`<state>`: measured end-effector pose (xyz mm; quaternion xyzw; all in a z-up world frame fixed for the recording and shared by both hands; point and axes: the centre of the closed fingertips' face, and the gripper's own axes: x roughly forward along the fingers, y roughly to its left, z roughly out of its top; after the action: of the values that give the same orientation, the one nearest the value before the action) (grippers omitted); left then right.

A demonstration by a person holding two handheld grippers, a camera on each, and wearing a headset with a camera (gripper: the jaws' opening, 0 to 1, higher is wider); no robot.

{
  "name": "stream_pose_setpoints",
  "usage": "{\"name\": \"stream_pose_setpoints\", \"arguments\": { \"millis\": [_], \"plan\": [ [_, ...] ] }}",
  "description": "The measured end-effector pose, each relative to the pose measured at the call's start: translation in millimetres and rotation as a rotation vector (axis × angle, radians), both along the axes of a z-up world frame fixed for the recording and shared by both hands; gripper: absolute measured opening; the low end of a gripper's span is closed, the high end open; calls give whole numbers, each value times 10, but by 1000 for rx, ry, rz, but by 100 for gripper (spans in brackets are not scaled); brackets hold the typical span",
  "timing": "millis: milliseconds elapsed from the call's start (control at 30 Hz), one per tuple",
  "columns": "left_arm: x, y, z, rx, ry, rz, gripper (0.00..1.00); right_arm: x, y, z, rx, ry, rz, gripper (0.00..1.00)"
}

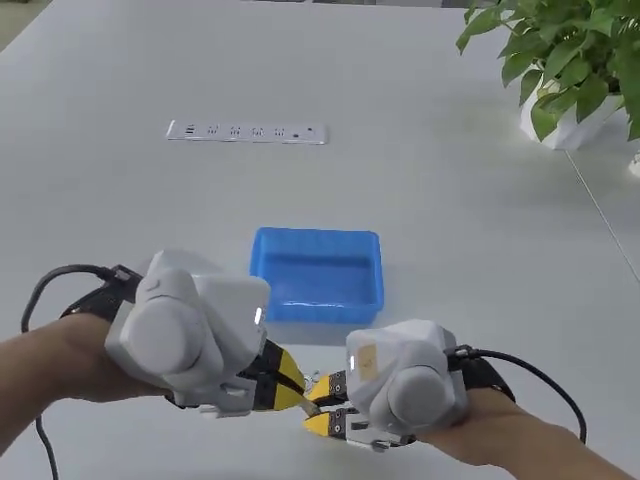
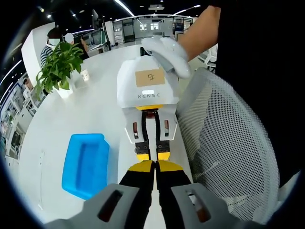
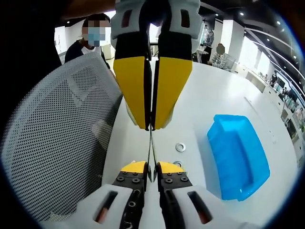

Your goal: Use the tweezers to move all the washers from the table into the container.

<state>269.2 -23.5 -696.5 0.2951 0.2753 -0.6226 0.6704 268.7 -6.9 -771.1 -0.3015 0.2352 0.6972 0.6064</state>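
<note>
One washer [image 3: 180, 147] lies on the white table [image 3: 200, 90] between the blue container [image 3: 218, 157] and the tweezers [image 3: 151, 143], a thin steel line I can barely make out. My right gripper [image 3: 151, 169] is pinched together on one end of them and my left gripper [image 3: 151, 126] is closed on the other, tips facing. What may be a second washer sits half hidden by my right jaws. A mesh chair back [image 3: 57, 124] is cut off at the side
</note>
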Motion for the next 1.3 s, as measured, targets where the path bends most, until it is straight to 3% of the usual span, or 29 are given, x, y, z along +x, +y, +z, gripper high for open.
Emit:
{"name": "stream_pose_setpoints", "arguments": {
  "millis": [100, 267, 367, 500, 600, 900, 1300],
  "plan": [
    [6, -38, -9, -23, -5, -11, 5, -2, -9, 6, 5, 0, -1, 9],
    [2, -45, -79, 1, -14, -30, 6, -1, -3, 6, 3, -5, 4, 9],
    [10, -54, -68, -21, -10, -23, 5, 8, -9, 6, 3, -8, 4, 10],
    [12, -52, -64, -18, -4, -20, 5, 22, -19, 2, 1, -14, 3, 13],
    [22, -38, -62, -13, 1, -19, 5, 33, -57, -13, -11, -25, 9, 22],
    [51, 61, -61, 16, 0, -14, 5, 107, -121, 34, 4, -33, -15, 33],
    [161, 183, 9, 36, -10, 6, 5, 376, -358, 51, 25, -7, -182, 57]
  ]
}}
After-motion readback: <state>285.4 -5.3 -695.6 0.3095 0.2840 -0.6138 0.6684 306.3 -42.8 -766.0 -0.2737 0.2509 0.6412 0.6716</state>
